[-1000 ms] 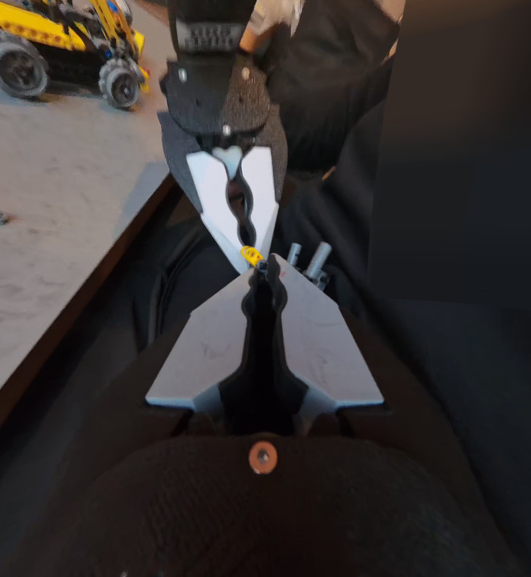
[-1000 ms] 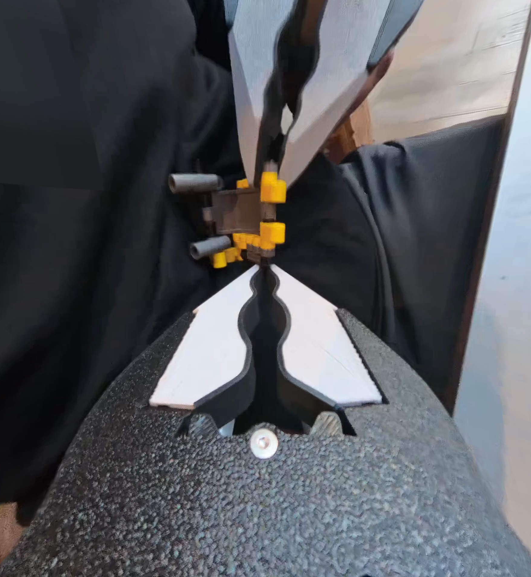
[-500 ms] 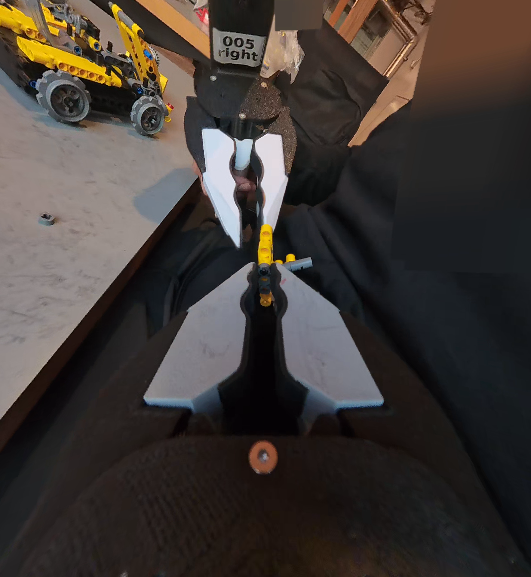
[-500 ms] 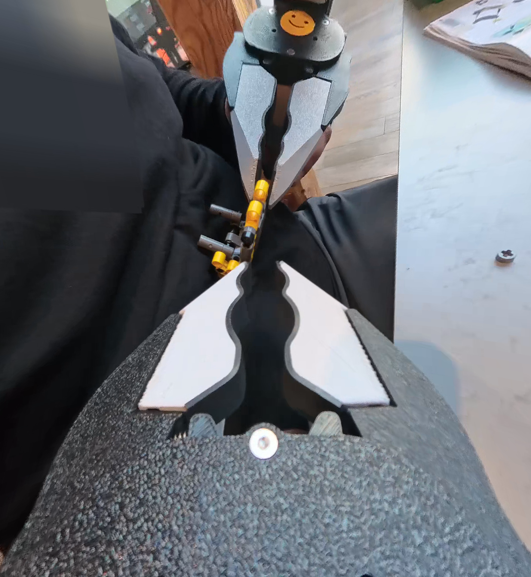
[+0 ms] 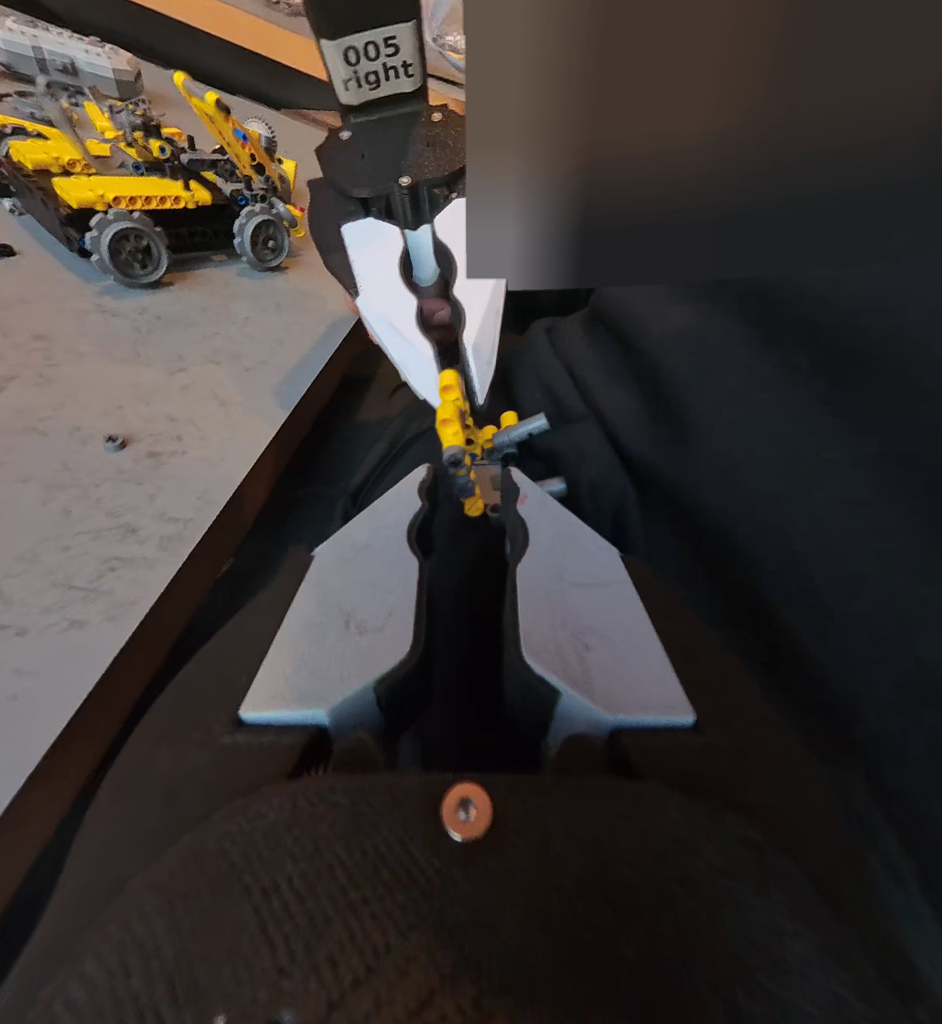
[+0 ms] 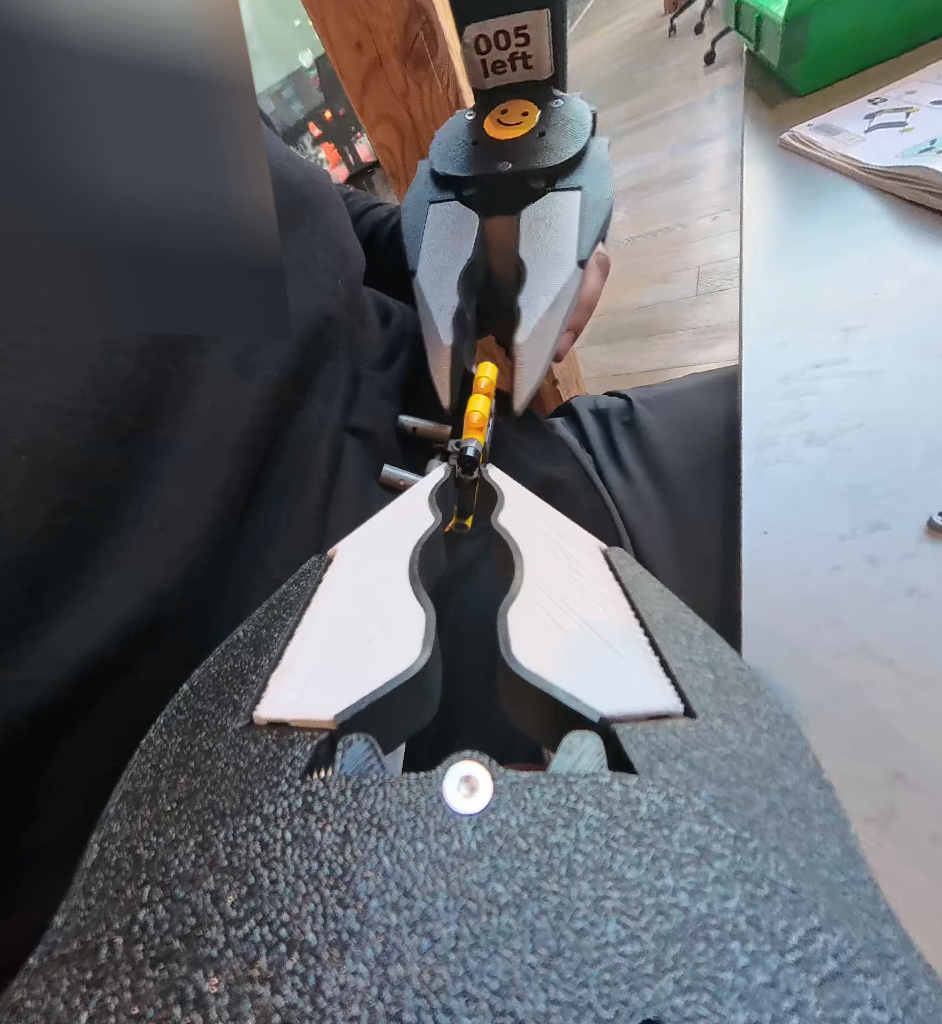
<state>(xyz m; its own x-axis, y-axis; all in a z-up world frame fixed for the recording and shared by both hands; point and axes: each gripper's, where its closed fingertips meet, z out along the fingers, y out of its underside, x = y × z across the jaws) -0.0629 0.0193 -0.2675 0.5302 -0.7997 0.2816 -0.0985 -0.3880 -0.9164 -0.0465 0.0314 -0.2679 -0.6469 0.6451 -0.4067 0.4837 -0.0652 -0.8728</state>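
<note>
Quick status from my end. My right gripper [image 6: 466, 479] has its fingers [image 6: 358, 620] clamped on the yellow beam end of the small yellow and grey brick assembly [image 5: 471, 454], pinched right at the tips. My left gripper [image 5: 467, 482] comes in from the opposite side, tip to tip with the right one. Its fingers [image 5: 358, 609] stand a little apart around the other end of the piece. I honestly can't tell if they're touching it or just bracketing it.

The assembly sits between both sets of fingertips, up in the air off the edge of the counter [image 5: 97, 526] and in front of the person's black clothing. Two grey pins [image 5: 524, 429] poke out to the right of my left fingers.

As things lie, the little assembly isn't joined to anything. The big yellow brick vehicle [image 5: 142, 188] sits well apart, far ahead and to the left of my left fingers. A small dark round piece [image 5: 115, 442] lies loose on the counter, nearer on that same side. An open booklet [image 6: 901, 144] lies far ahead and right of my right fingers.
</note>
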